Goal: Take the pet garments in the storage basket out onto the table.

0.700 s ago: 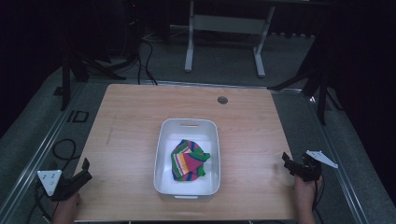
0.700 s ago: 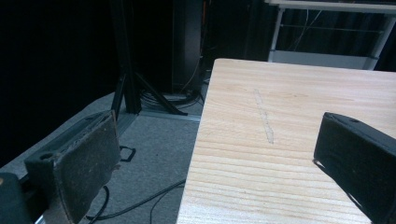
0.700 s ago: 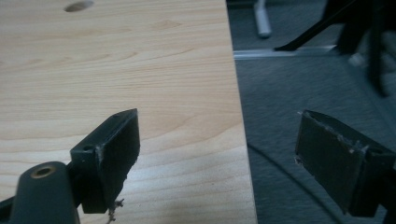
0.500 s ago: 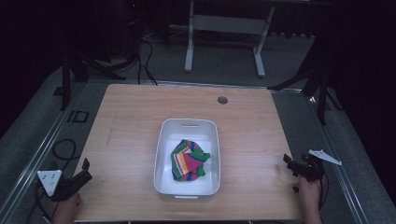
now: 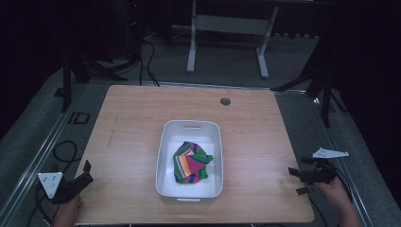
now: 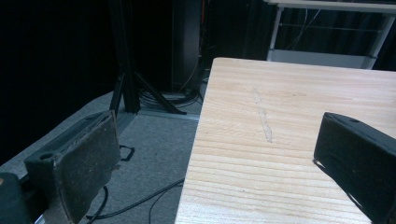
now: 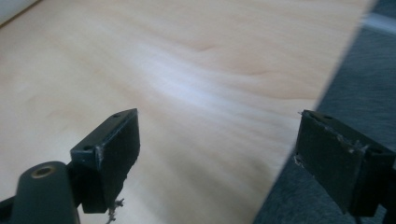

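A white rectangular bin point(image 5: 165, 156) stands in the middle of the wooden table point(image 5: 132, 123). Inside it lies a crumpled cloth point(image 5: 191, 162) striped in green, pink, yellow and orange. My left gripper point(image 5: 86, 171) hovers at the table's front left corner, open and empty; in the left gripper view its jaws straddle the table's left edge point(image 6: 194, 154). Over at the right edge near the front, my right gripper point(image 5: 297, 180) is open too, with nothing between its fingers point(image 7: 112, 154). Both grippers are well apart from the bin.
A round cable hole point(image 5: 225, 101) sits near the table's far edge. Black stand legs point(image 6: 126, 88) and cables point(image 5: 61, 151) lie on the grey floor to the left. A white metal frame point(image 5: 227, 28) stands beyond the table.
My right gripper has drifted slightly right and toward the front, out over the table's right edge. The left gripper, bin and cloth stay put.
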